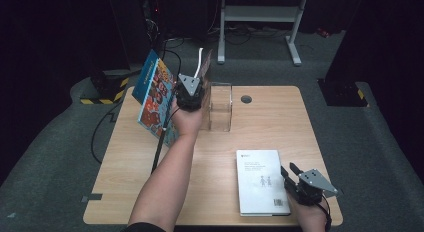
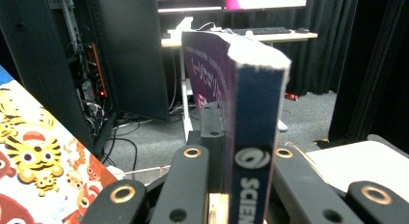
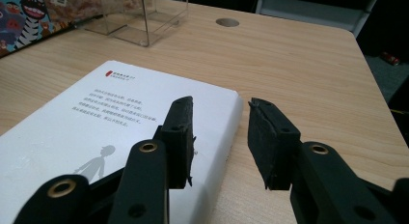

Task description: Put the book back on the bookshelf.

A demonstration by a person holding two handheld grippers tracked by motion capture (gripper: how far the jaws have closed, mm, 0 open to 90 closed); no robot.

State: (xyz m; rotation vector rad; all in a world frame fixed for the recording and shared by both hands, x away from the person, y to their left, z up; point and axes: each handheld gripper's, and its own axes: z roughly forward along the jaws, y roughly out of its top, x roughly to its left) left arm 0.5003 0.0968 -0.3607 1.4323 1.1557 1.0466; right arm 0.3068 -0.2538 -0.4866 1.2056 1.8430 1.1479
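Observation:
My left gripper [image 1: 191,92] is raised over the table's far left and is shut on a thick book [image 2: 255,137] with a blue spine and purple cover. The book stands upright between the jaws, just left of a clear plastic book holder [image 1: 220,107]. A white book [image 1: 262,181] lies flat near the front right of the table. My right gripper [image 1: 289,169] sits low at that book's right edge and is open. In the right gripper view, one jaw of the right gripper [image 3: 219,137] hovers over the white book [image 3: 96,127] and the other over bare wood.
A colourful picture book [image 1: 154,96] with cartoon animals stands tilted left of the holder, near the table's left edge [image 1: 107,157]. A round cable hole [image 1: 246,98] lies behind the holder. Dark floor, cables and a white desk frame [image 1: 260,14] lie beyond the table.

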